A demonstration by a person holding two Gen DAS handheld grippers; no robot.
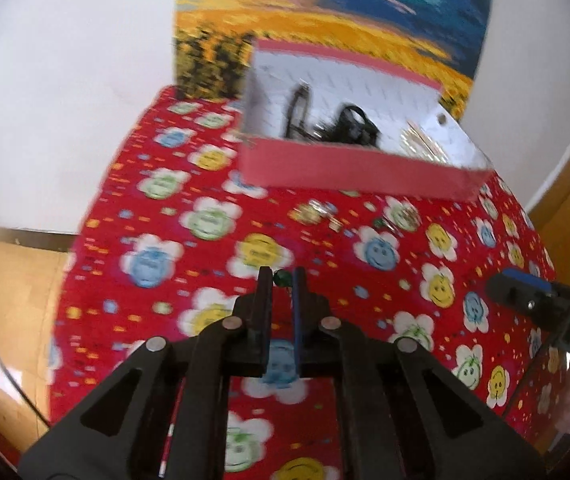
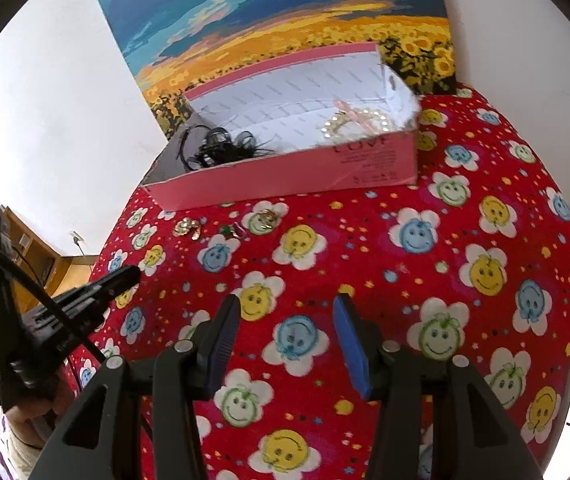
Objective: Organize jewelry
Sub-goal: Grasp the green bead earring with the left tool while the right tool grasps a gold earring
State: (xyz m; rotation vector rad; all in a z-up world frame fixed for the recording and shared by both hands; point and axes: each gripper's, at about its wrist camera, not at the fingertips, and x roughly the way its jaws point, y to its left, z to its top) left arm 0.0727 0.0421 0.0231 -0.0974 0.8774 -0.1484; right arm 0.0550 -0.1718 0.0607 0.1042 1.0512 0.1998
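Transfer step: left gripper (image 1: 281,280) pinches a green gem (image 1: 281,276) at its tips; right gripper (image 2: 287,312) spread, empty. Next: carry gem ahead into the box (image 1: 349,168).

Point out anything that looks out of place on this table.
Several small jewelry pieces lie loose on the red tablecloth just in front of the pink box, while the black tangle and pearl bracelet are already inside. The left gripper is shut on a small green piece.
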